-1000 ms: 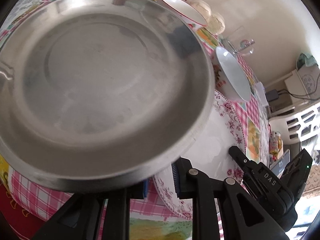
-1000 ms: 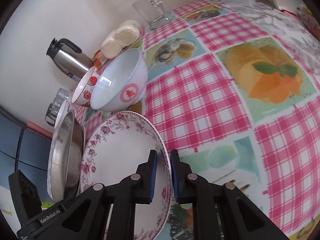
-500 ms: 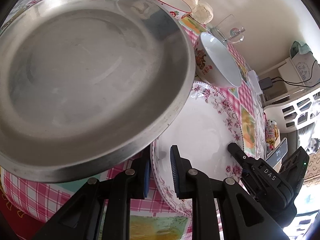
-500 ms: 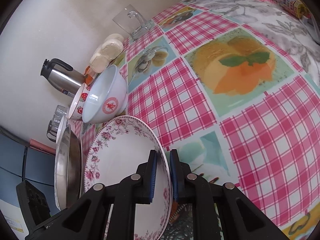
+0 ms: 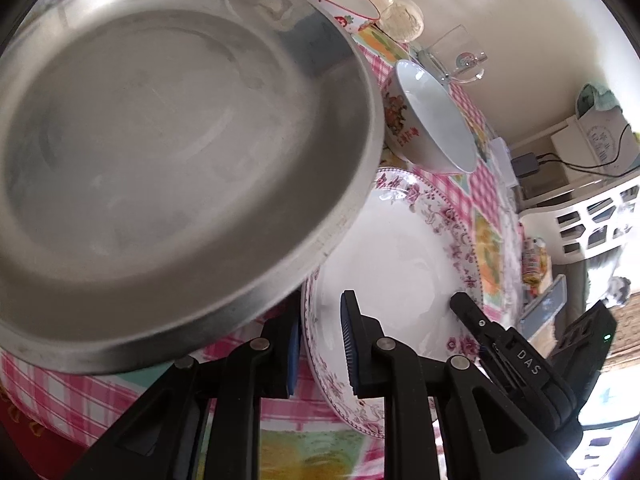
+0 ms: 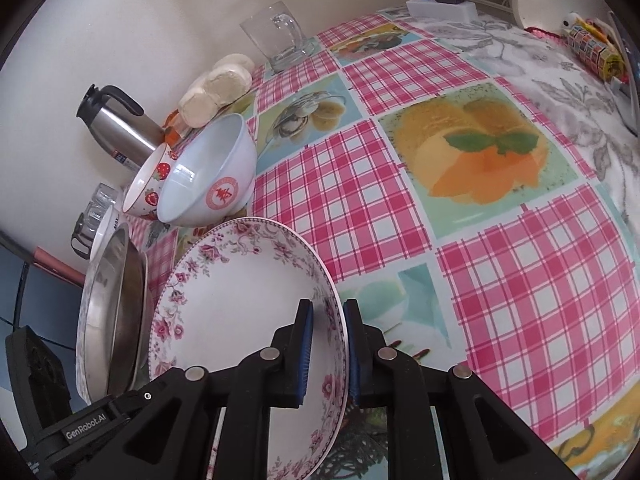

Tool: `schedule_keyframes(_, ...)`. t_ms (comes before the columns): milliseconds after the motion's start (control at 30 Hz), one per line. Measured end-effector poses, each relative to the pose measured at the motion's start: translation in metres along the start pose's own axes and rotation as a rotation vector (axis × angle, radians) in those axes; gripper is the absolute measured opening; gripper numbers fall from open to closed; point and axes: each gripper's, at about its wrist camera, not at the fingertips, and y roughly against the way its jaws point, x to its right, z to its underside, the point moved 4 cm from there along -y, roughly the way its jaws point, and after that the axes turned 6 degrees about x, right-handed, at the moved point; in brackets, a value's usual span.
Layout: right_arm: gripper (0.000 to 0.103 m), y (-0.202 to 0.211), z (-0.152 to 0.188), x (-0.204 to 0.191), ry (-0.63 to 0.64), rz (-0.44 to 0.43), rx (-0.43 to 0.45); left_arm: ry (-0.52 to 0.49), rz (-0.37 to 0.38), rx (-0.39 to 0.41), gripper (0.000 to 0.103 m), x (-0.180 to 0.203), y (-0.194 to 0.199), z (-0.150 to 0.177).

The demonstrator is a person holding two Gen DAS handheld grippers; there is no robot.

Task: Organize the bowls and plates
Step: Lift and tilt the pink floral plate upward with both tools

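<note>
Plates: two, steel plate (image 5: 168,152) and floral plate (image 6: 240,304); bowls: two.

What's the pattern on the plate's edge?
Pink flowers on the white floral plate's rim, clearest in the right wrist view.

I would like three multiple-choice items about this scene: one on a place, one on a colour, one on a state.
1. Where is the white bowl with the red emblem?
A. inside the steel plate
B. on the tablecloth, next to the strawberry bowl
C. on top of the glass mug

2. What colour are the flowers on the floral plate?
A. blue
B. green
C. pink

3. How do the jaws of the right gripper stand?
A. shut on the floral plate's rim
B. open above the tablecloth
C. shut on the white bowl

Key: 1 B, the bowl sits on the checked cloth beside the strawberry bowl. 2 C, pink blossoms ring the rim. 3 A, both blue pads press on the rim.
</note>
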Motion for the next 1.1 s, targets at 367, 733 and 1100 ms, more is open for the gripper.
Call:
schedule_keyframes(367,0.015,0.026,-0.01,0.015,-0.033,-0.001,0.06,-0.082,0.075,-0.002,0.02,0.025,0.011,0.003)
schedule_keyframes(733,0.015,0.051,-0.02,0.016,-0.045,0.002,0.13,-0.133,0.138,0.031,0.02,0.044,0.029,0.0)
schedule_keyframes(1100,0.015,0.09,-0.038,-0.012,-0.014,-0.069,0.28,-0.173,0.224,0.175,0.02,0.066,0.071,-0.021)
